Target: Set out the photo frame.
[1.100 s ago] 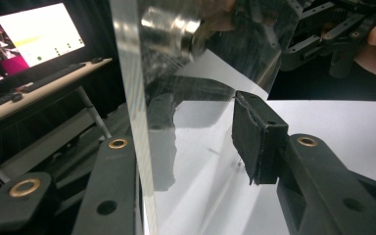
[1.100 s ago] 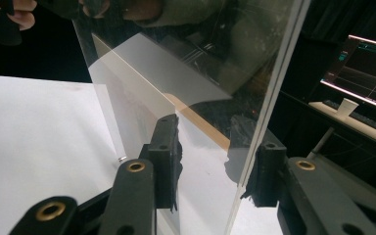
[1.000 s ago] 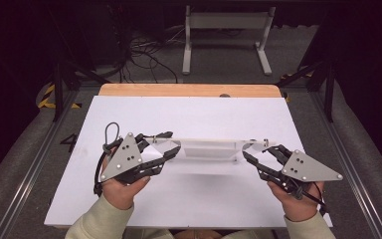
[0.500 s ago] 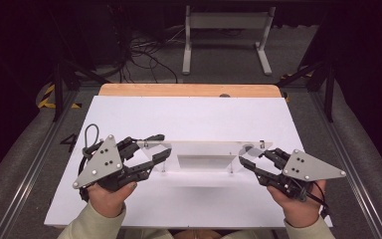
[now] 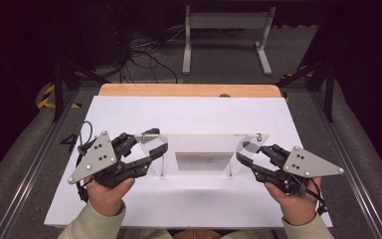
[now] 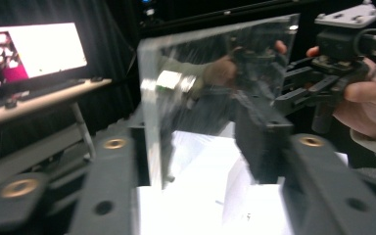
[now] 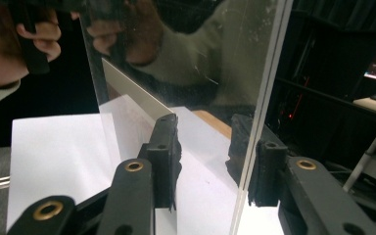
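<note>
- My left gripper (image 5: 155, 151) has just been widening its jaws; the left end of the clear acrylic panel (image 5: 201, 149) stands between them. In the left gripper view the sheet's edge sits by one jaw with a gap to the other pad, so the jaws stand apart, not pressing.
- My right gripper (image 5: 246, 158) is at the panel's right end. In the right gripper view the sheet's edge lies against one pad (image 7: 267, 171), the other pad (image 7: 164, 147) stands off it; whether it truly pinches I cannot tell.
- The panel is a glossy, scuffed transparent sheet, standing upright on edge across the middle of the table, mirroring hands and grippers.
- Under it lies a flat matte white board (image 5: 194, 112) on a wooden tabletop (image 5: 189, 89).
</note>
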Available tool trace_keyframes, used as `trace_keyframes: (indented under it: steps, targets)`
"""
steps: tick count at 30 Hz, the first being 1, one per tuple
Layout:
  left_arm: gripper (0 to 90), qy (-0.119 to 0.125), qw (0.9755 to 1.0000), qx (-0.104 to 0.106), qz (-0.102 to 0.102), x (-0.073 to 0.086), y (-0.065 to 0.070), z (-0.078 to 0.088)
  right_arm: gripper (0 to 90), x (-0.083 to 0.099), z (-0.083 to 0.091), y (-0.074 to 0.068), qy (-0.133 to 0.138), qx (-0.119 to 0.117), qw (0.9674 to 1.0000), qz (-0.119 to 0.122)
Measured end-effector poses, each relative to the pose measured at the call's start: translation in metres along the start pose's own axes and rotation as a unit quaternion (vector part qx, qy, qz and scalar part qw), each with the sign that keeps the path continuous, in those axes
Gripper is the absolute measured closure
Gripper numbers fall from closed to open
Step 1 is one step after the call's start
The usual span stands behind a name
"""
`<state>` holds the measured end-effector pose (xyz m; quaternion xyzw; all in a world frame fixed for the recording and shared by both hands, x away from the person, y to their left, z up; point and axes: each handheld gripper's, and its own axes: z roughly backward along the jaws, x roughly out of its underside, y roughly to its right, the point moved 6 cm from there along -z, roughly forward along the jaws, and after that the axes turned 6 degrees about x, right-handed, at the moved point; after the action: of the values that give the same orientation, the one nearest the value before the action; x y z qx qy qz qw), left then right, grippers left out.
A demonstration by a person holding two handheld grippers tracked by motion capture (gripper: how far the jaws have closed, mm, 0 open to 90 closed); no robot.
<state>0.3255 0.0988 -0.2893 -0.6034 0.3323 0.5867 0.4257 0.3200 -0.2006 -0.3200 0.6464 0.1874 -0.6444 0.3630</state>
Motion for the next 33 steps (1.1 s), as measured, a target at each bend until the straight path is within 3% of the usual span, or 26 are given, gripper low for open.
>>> trace_keyframes:
  steps: [3,5,15,19,27,33]
  targets:
    - [45.3,0.001,0.9996,-0.003,0.027,0.006,-0.009,-0.001,61.1,0.000,-0.003,0.001,0.008,0.005,0.9999,-0.004]
    - [42.9,-0.001,0.9994,-0.008,0.032,0.009,-0.012,-0.001,61.1,0.000,-0.005,0.002,0.011,0.009,0.9999,-0.005]
    - [36.1,-0.019,0.9986,-0.027,0.040,0.022,-0.024,0.001,58.0,0.000,-0.018,0.015,0.018,0.025,0.9994,-0.016]
    - [32.6,-0.031,0.9980,-0.032,0.046,0.030,-0.028,0.000,55.7,0.004,-0.027,0.024,0.012,0.041,0.9989,-0.017]
    - [27.9,-0.052,0.9956,-0.046,0.063,0.044,-0.033,0.007,54.4,0.017,-0.044,0.041,0.005,0.051,0.9978,-0.042]
    - [26.9,-0.066,0.9931,-0.060,0.076,0.053,-0.036,0.016,53.7,0.021,-0.053,0.051,0.006,0.056,0.9974,-0.044]
